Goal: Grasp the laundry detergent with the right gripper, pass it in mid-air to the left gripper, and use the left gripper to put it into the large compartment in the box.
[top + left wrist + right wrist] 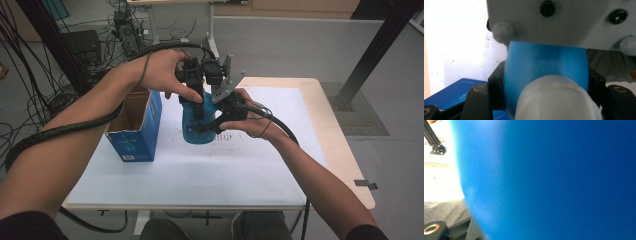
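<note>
Left gripper (196, 102) clamps the white cap end (556, 100) of a blue plastic bottle (196, 127); right gripper (218, 121) clenches its body, held above the white-covered bench (200, 170) beside an open blue cardboard box (135, 127). Judgement: keep the body fixed, twist the cap squarely, avoid squeezing the soft wall.

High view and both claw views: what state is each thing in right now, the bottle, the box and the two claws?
Blue bottle: held upright above the table between both claws, white cap on.
Blue box: standing on the table, top open, untouched.
Left claw: shut on the blue bottle near its top, from above.
Right claw: shut on the blue bottle's body, from the side.
</note>
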Motion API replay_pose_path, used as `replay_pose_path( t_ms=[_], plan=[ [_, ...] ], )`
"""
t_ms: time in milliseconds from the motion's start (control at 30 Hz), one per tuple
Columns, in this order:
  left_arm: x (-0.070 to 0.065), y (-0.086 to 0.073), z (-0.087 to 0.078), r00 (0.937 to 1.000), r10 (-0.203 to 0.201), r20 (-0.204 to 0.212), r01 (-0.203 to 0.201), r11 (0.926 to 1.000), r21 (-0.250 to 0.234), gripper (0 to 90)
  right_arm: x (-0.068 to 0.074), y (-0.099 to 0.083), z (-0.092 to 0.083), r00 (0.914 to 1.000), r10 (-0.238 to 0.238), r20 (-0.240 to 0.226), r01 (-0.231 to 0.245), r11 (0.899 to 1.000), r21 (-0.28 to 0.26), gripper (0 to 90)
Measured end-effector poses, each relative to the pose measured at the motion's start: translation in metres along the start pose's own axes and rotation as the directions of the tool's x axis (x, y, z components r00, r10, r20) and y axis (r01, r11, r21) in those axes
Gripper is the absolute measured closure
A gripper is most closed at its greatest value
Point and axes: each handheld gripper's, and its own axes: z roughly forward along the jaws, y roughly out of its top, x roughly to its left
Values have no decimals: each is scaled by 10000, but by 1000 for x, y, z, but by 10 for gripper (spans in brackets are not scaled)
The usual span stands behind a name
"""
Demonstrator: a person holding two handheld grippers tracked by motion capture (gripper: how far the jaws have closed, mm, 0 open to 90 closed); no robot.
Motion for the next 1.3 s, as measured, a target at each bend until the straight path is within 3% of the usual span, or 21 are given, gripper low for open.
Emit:
replay_pose_path(
  t_ms=[1300],
  plan=[
    [1, -2, 5, 9997, -230, 67, 229, 9997, 75, 373, -2, -3, 3, 9999, 3, -163, -2, 10000, 71, 424]
  ],
)
